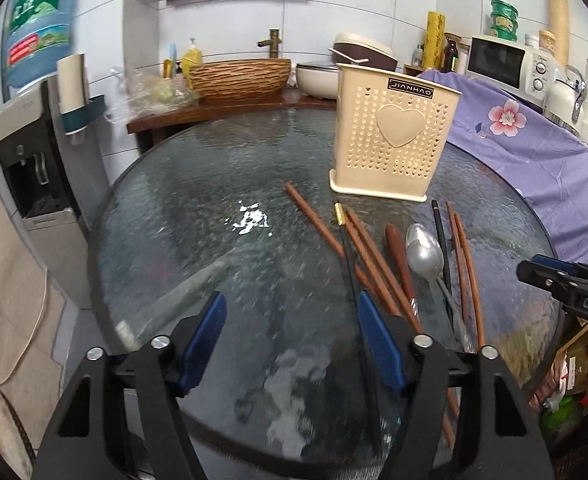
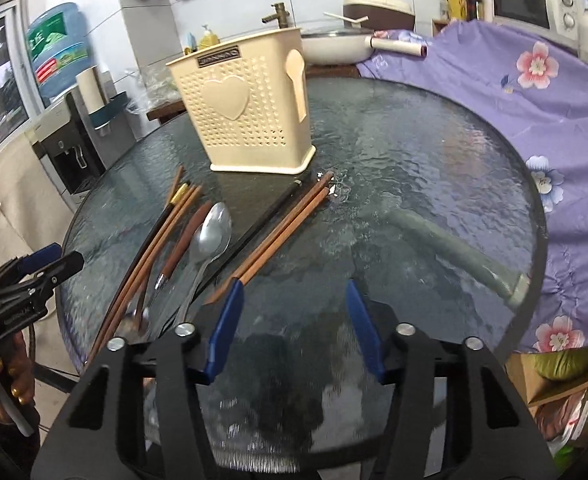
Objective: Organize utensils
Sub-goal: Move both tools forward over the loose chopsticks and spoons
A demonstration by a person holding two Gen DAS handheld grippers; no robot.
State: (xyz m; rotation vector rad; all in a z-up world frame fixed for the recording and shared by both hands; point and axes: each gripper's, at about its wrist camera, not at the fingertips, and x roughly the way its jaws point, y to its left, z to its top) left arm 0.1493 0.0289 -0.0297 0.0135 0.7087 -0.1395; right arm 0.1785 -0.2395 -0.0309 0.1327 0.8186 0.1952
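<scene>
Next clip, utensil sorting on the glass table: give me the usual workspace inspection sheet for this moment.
Surface: round textured glass table, glare patch near its middle.
Job's things: beige perforated utensil holder upright; brown chopsticks, black chopsticks, metal spoon and a brown-handled utensil lie loose in front of it.
Clutter: nothing seen on the glass beyond the utensils.
Grippers: left gripper and right gripper both part open above the table, nothing between the fingers.
Cables: nothing seen.
Surroundings: purple floral cloth, wicker basket, microwave, water dispenser.
</scene>
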